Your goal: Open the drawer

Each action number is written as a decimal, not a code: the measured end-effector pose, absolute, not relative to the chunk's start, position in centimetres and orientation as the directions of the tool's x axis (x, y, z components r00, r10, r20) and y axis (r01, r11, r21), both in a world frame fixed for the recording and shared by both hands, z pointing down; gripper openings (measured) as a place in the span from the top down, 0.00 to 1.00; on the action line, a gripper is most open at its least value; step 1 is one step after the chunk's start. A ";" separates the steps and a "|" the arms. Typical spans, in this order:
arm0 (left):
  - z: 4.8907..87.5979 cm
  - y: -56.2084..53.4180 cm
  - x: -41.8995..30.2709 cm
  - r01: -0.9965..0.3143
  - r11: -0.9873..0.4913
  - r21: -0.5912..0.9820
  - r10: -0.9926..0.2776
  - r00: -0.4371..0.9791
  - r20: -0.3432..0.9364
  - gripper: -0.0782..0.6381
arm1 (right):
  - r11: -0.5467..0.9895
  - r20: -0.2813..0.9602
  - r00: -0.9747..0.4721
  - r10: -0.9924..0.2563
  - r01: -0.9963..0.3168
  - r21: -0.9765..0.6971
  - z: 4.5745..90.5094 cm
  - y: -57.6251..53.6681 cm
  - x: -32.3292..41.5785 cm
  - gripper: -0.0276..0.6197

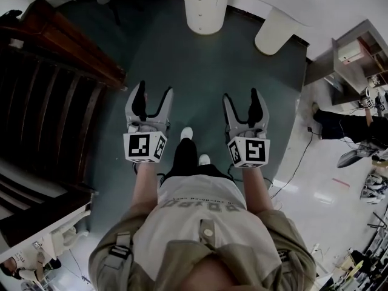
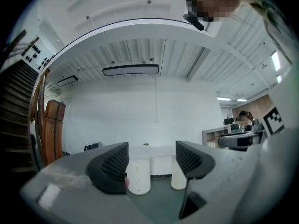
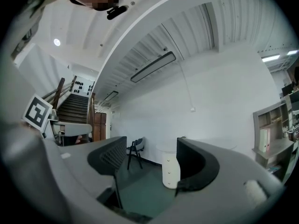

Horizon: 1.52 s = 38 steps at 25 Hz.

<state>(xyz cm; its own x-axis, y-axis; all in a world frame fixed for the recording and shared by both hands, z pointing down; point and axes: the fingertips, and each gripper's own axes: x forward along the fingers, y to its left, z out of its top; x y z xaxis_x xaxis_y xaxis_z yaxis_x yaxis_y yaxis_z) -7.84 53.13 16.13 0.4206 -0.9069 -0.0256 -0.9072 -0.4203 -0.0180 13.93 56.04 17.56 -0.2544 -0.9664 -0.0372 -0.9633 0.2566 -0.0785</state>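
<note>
A: Left gripper (image 1: 154, 90): what are the jaws doing?
B: Standing wide apart, gripping nothing. In its own view the left gripper (image 2: 152, 160) is pointing level, with only floor and far furniture showing between the pads.
A: Right gripper (image 1: 241, 94)?
B: Same. Jaws are gaping and holding nothing. The right gripper (image 3: 152, 158) is also aiming level. Both are hovering side by side, apart from each other, each carrying 1 marker cube (image 1: 144, 146) at its rear.
A: Where is the task's thing sitting?
B: The drawer pedestal (image 1: 206, 11), white and round-fronted, is standing at 12 o'clock from the grippers in the head view, well apart from both. In the left gripper view the drawer pedestal (image 2: 138, 177) is showing between the jaws, 3 small knobs running down its front, and the fronts are looking flush. In the right gripper view the drawer pedestal (image 3: 171, 169) is sitting just beside the right-hand jaw.
A: Surroundings?
B: A second pedestal (image 1: 276, 32) is standing at 1 o'clock. Green floor (image 1: 200, 71) is lying between. A wooden staircase (image 1: 54, 102) is climbing at 9 o'clock. A chair (image 3: 134, 153) is standing at the pedestal's 10 o'clock.
</note>
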 end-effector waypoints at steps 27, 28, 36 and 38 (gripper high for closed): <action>12.7 26.6 -14.1 -0.861 -0.507 -0.038 -0.856 0.508 -0.096 0.45 | 0.157 -0.084 -0.152 -0.985 -0.986 -0.061 15.4 31.3 8.7 0.46; 13.3 26.2 -14.1 -0.862 -0.506 -0.029 -0.858 0.506 -0.083 0.45 | 0.158 -0.071 -0.154 -0.986 -0.986 -0.058 15.9 30.8 8.7 0.46; 17.4 21.8 -12.9 -0.860 -0.510 0.010 -0.860 0.510 -0.001 0.45 | 0.140 -0.002 -0.140 -0.990 -0.988 -0.064 18.8 26.0 10.6 0.46; 18.1 20.6 -12.8 -0.864 -0.503 0.013 -0.864 0.503 0.009 0.45 | 0.142 0.008 -0.143 -0.990 -0.988 -0.064 19.5 24.5 10.8 0.46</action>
<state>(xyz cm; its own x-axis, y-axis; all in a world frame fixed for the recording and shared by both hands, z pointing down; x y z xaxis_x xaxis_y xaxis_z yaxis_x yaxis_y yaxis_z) -12.77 20.60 18.13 0.5035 -0.8640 0.0086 -0.8640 -0.5034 0.0132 10.85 24.51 19.53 -0.1428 -0.9897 0.0081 -0.9878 0.1420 -0.0642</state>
